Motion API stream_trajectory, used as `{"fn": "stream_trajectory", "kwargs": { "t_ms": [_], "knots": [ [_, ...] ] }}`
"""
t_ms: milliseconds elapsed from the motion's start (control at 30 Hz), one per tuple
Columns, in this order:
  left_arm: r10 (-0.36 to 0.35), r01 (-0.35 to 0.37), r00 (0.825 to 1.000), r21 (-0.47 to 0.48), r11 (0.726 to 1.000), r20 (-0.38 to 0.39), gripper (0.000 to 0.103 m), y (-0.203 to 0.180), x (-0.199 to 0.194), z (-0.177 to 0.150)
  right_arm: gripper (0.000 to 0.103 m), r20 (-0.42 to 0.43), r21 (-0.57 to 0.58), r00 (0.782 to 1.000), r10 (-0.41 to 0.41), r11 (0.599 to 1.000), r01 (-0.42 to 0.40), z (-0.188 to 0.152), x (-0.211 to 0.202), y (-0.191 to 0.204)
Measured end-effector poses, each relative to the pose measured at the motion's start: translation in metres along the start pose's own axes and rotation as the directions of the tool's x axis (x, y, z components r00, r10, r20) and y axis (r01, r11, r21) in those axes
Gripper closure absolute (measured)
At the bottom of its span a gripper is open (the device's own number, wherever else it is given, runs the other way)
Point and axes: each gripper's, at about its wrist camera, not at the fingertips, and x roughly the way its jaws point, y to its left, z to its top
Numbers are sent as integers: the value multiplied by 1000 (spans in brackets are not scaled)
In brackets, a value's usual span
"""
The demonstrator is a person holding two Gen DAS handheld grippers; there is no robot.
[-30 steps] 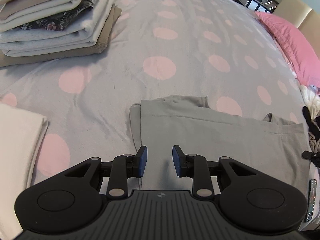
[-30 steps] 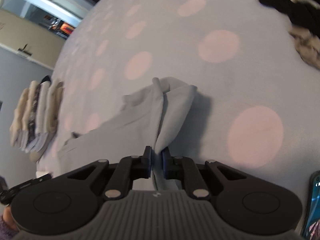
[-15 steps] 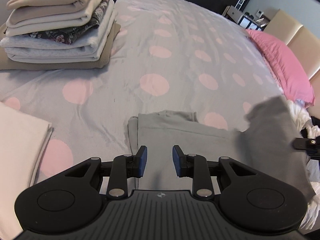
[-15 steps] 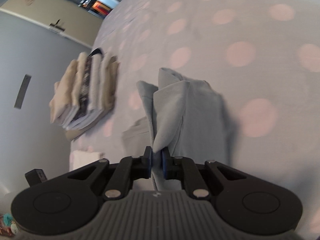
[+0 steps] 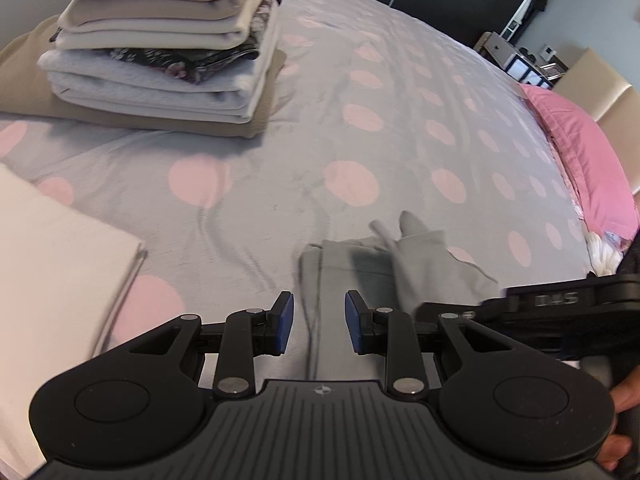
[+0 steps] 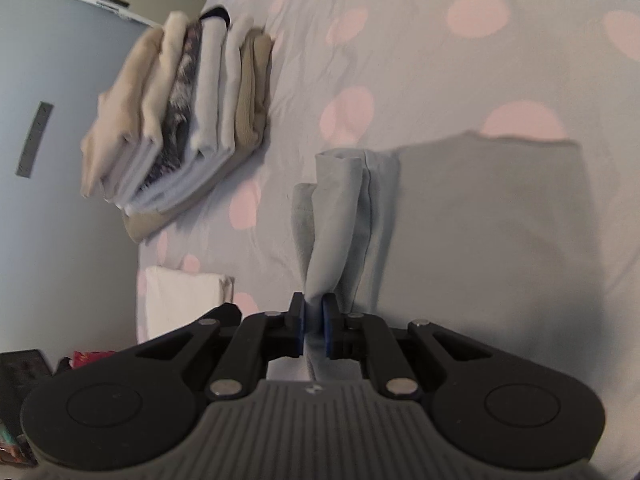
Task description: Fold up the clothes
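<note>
My right gripper (image 6: 313, 326) pinches the grey garment (image 6: 492, 208) at lower centre; its folded body spreads right. My left gripper (image 5: 318, 322) gapes empty over its left edge.

On the bed cover (image 5: 360, 92): garment (image 5: 348, 280) directly ahead of left gripper (image 5: 319, 323), partly folded over itself. Stack of folded clothes (image 5: 168, 48) far behind, to the left. Folded cloth (image 5: 52, 280) near left. Pillow (image 5: 580, 148) along right edge. Right gripper (image 6: 313, 331) pinching a garment fold.
</note>
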Motion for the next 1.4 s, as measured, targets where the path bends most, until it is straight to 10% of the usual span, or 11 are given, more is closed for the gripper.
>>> {"fn": "stream_trajectory", "kwargs": {
  "t_ms": [333, 700, 1400],
  "knots": [
    [0, 0, 1000, -16, 1000, 1, 78, 5, -2, 1, 89, -46, -1, 996, -70, 998, 70, -6, 58, 0],
    [-20, 20, 1000, -9, 1000, -7, 78, 3, -6, -3, 68, 66, -270, 995, -73, 959, 88, -20, -12, 25],
    [-12, 41, 983, 152, 988, -183, 77, -19, 10, -55, 75, -61, -339, 995, -77, 939, 52, -164, 24, -25]
  ]
}}
